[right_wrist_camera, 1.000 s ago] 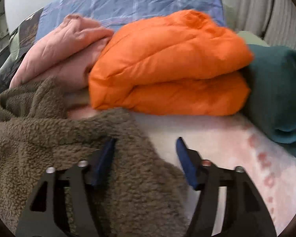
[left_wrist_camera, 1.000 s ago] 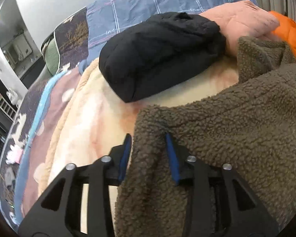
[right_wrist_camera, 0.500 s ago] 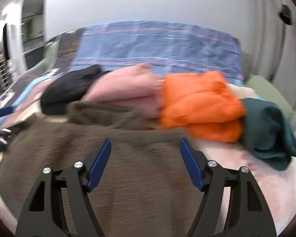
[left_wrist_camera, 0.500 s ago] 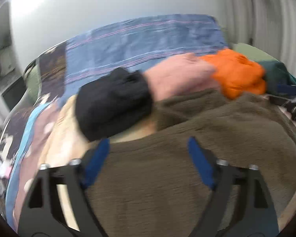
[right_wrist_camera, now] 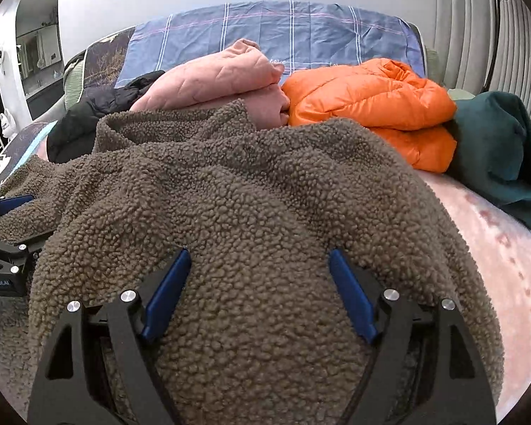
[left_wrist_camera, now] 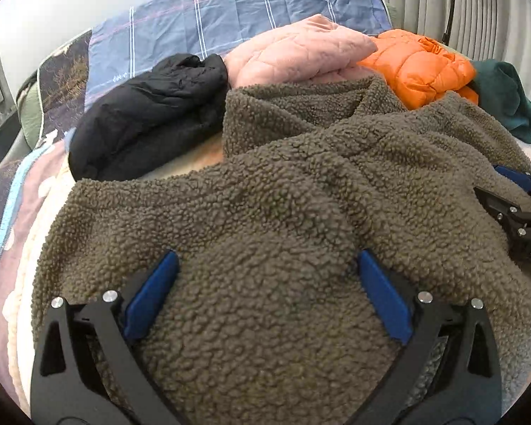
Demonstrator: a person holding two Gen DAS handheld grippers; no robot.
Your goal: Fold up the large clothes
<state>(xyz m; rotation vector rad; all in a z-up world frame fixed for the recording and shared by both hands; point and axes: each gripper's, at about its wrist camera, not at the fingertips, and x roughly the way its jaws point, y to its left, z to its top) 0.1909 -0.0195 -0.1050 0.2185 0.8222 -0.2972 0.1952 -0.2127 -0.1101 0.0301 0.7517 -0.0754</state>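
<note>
Your left gripper [left_wrist_camera: 265,294] and right gripper [right_wrist_camera: 258,290], jaws just widened and gripping nothing, hover over the brown fleece [left_wrist_camera: 301,194] on the bed [right_wrist_camera: 506,265]: bulky, soft, grippy, so pinch 2 hem corners.

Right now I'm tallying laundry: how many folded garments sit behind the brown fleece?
4, in a row, left to right: black, pink, orange, green. The fleece may hide others.

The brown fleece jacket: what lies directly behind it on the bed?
Behind the brown fleece jacket sit four folded garments in a row: black jacket, pink quilted jacket, orange puffer and dark green garment. The fleece covers their lower front edges.
</note>
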